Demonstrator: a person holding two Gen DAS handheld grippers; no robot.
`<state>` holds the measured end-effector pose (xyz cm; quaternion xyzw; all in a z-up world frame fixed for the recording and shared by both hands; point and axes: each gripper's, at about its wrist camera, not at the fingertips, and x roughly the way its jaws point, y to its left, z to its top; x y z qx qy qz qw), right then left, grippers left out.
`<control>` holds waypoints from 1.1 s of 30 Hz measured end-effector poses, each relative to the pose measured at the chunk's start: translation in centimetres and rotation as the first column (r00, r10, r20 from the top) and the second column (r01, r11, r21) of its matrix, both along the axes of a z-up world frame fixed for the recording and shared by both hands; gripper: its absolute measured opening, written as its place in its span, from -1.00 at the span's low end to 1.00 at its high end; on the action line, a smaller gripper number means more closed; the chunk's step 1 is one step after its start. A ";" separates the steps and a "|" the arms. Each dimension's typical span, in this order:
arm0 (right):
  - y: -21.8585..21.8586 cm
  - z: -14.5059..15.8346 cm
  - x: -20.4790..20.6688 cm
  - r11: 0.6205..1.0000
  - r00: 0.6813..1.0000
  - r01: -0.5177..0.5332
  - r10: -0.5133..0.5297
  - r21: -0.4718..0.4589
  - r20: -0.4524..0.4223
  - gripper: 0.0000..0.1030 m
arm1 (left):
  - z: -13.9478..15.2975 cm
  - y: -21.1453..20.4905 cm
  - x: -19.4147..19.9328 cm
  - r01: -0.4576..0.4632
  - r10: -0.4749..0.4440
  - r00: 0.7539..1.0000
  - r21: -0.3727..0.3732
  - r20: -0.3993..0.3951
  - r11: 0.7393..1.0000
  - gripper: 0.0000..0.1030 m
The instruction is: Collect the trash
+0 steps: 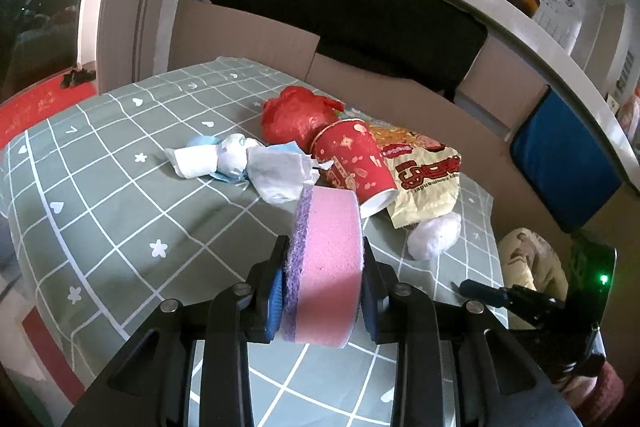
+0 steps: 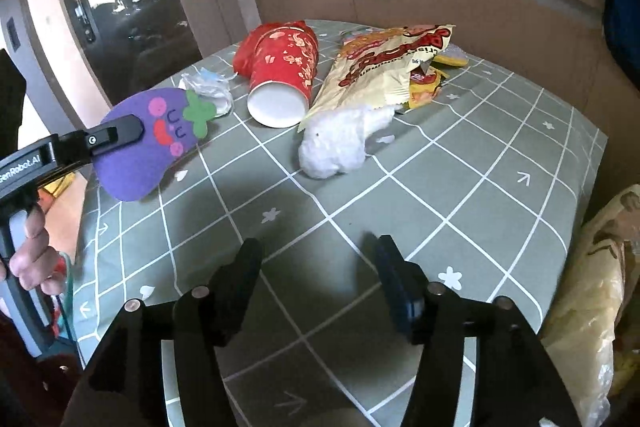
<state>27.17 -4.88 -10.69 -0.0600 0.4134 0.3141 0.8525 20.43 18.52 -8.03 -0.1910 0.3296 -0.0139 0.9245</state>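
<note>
Clamped between the blue-padded fingers of the left hand-held gripper [image 1: 324, 291] is a thick pink foam sponge with a fuzzy purple scouring face [image 1: 326, 263], standing on edge above the desk [image 1: 120, 211], which wears a smooth grey-green cloth with a white grid, stars and hearts. From the right wrist view that same sponge [image 2: 150, 143] shows its flat side: a purple felt eggplant shape with a green leaf and pink dots, which the left view does not reveal.

Right hand-held gripper [image 2: 316, 267] hangs over the cloth with its fingers spread wide and nothing between them.

Trash lies in a cluster at about twelve o'clock from both cameras. A glossy red paper cup with gold print [image 1: 354, 163] lies on its side, white mouth toward the cameras. Touching it at three o'clock is a crinkled cream and red snack bag [image 1: 424, 183]. A fluffy white cotton-like wad [image 1: 434, 235] lies just beside the bag's near edge. Behind the cup is a crumpled red plastic bag [image 1: 298, 117]. At nine o'clock from the cup lie crumpled white tissues with blue scraps [image 1: 236, 163], mostly hidden behind the sponge in the right view.
</note>
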 end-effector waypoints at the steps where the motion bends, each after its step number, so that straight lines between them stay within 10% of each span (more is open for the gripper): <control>1: 0.0 0.0 0.1 1.000 1.000 0.006 -0.006 0.007 -0.010 0.09 | -0.1 0.0 0.0 0.000 0.000 1.000 -0.002 -0.002 1.000 -0.37; 8: -1.3 0.2 1.0 0.994 0.994 0.007 0.005 0.112 -0.106 0.02 | -0.4 0.3 0.0 -0.001 0.000 1.000 -0.022 -0.014 1.000 -0.37; 17: -1.7 5.8 8.6 0.973 0.982 0.160 -0.174 0.168 0.072 -0.15 | 0.0 0.9 0.2 -0.029 0.030 0.999 -0.043 0.030 0.999 -0.37; 24: 0.9 3.9 14.9 0.974 0.975 0.208 -0.214 0.084 0.060 -0.17 | 0.1 1.6 0.8 -0.041 0.043 0.998 -0.051 0.037 0.998 -0.37; 29: 3.9 4.9 12.0 0.995 0.983 0.082 -0.089 0.049 0.163 -0.82 | -0.3 1.9 1.2 -0.050 0.052 0.998 -0.066 0.029 0.997 -0.37; 33: 5.0 5.9 9.2 0.999 0.979 0.036 -0.037 0.010 0.198 -0.88 | 0.2 1.6 1.1 -0.047 0.050 0.998 -0.063 0.043 0.997 -0.37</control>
